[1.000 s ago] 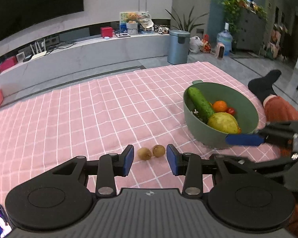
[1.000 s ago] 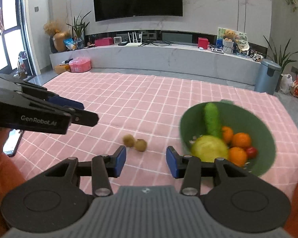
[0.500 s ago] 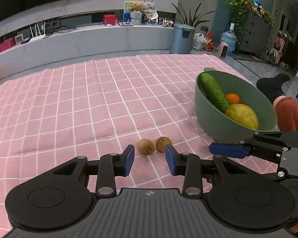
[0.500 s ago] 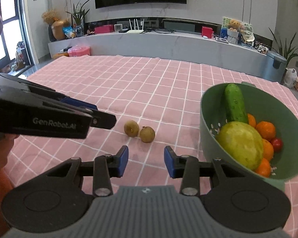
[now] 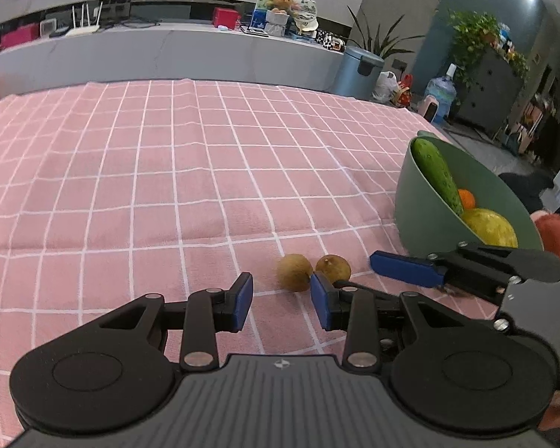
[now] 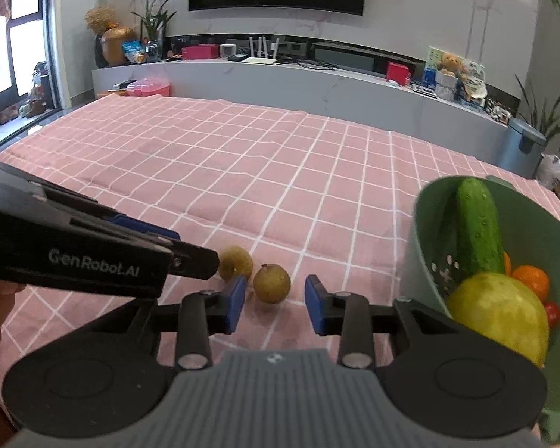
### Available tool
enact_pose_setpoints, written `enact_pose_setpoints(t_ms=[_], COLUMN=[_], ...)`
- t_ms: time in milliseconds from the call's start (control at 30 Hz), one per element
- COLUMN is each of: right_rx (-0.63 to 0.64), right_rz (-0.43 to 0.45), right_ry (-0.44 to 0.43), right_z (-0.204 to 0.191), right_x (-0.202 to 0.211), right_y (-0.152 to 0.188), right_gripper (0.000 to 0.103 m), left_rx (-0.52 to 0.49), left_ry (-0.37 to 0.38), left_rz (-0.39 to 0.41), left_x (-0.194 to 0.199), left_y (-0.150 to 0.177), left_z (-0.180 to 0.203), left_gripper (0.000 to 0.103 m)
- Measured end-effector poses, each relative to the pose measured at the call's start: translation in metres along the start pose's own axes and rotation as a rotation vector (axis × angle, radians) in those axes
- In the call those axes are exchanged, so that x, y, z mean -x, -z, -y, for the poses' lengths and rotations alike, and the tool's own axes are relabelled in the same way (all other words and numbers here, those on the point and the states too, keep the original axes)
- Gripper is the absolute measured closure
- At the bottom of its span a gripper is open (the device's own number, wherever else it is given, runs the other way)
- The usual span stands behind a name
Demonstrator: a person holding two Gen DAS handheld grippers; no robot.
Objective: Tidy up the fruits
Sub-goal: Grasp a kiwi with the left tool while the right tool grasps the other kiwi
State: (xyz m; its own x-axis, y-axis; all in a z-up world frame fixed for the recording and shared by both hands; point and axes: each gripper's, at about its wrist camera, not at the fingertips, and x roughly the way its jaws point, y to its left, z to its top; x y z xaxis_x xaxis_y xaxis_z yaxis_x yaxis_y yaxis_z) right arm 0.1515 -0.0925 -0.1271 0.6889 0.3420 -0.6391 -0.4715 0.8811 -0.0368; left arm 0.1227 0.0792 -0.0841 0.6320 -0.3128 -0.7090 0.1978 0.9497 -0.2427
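2 small round brown fruits (image 6: pixel 254 274) were seen lying side by side, nearly touching, on the pink checked cloth, near a green bowl (image 6: pixel 422 261). In the bowl, a cucumber (image 6: pixel 478 231) was propped against the wall beside a yellow-green fruit (image 6: pixel 500 310), oranges (image 6: pixel 532 278) and a tomato (image 6: pixel 552 311).

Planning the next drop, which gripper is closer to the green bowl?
Right. The right gripper sits beside the green bowl, its jaws just now closing, nothing gripped yet; the left gripper is farther off, facing the two small fruits.
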Motion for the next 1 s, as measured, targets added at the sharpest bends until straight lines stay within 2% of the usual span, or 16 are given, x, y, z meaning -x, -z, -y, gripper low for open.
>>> enact_pose_setpoints(t_ms=[267, 367, 533, 767, 900, 1000], right_rx=[0.021, 0.018, 0.020, 0.031, 0.032, 0.025], right_rz=[0.001, -0.004, -0.003, -0.016, -0.023, -0.021], right_ry=[-0.019, -0.044, -0.053, -0.018, -0.016, -0.018], right_z=[0.003, 0.003, 0.004, 0.003, 0.003, 0.004], right_x=[-0.012, -0.019, -0.022, -0.012, -0.012, -0.014], right_y=[0.006, 0.006, 0.007, 0.009, 0.011, 0.011], right_gripper=[0.072, 0.082, 0.083, 0.083, 0.083, 0.083], left_rx=[0.022, 0.021, 0.017, 0.009, -0.010, -0.015], left_ry=[0.022, 0.017, 0.012, 0.012, -0.025, -0.016], left_rz=[-0.009, -0.013, -0.018, -0.024, -0.041, -0.040], left_x=[-0.005, -0.005, -0.013, -0.024, -0.033, -0.034], left_y=[0.000, -0.001, -0.006, -0.011, -0.009, -0.007], left_z=[-0.002, -0.002, 0.004, 0.013, 0.017, 0.018], left_gripper=[0.060, 0.060, 0.060, 0.061, 0.070, 0.074])
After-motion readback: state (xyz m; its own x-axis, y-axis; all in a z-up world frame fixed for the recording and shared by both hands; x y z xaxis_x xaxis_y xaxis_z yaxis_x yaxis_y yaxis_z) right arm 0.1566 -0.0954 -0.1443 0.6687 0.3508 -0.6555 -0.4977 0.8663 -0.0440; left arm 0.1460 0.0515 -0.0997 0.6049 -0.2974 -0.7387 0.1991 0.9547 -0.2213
